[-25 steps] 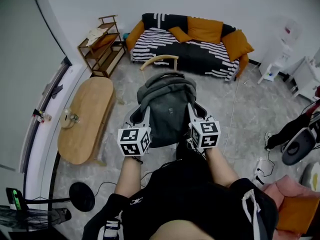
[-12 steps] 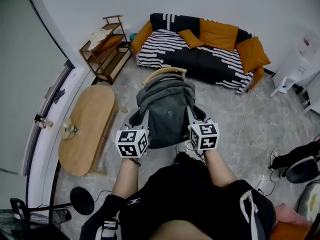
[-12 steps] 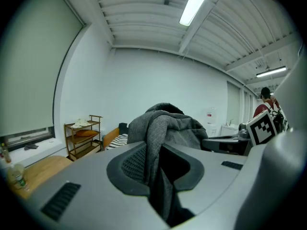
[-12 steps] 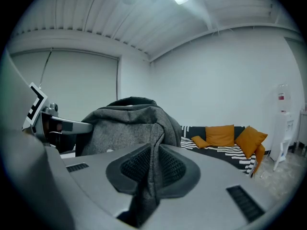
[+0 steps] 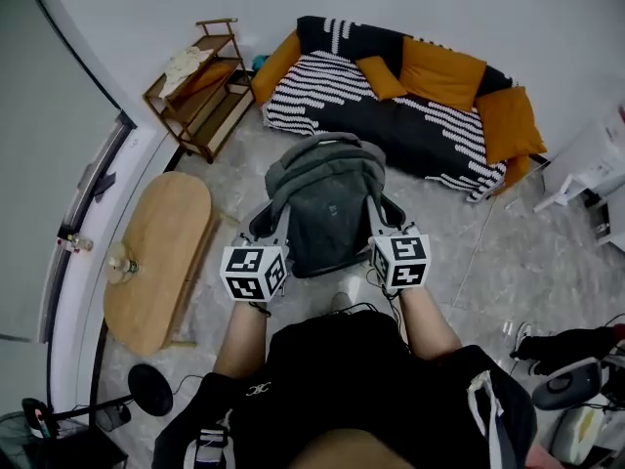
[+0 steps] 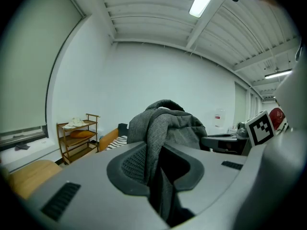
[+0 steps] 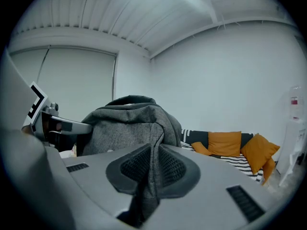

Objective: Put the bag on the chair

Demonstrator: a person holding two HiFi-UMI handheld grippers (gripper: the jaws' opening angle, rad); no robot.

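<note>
Gripping bag [image 5: 327, 198] by its side fabric, narrow, with left gripper [image 6: 156, 176] and right gripper [image 7: 152, 171] alike. Holding it aloft over floor [image 5: 459, 233], near sofa [image 5: 391, 96]. No chair visible, perhaps hidden beneath. Lifted; yet to set down and release.

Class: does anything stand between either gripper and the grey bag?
Nothing visible does. The left gripper and the right gripper each clamp a fold of the bag directly between their jaws, one on each side of it.
</note>
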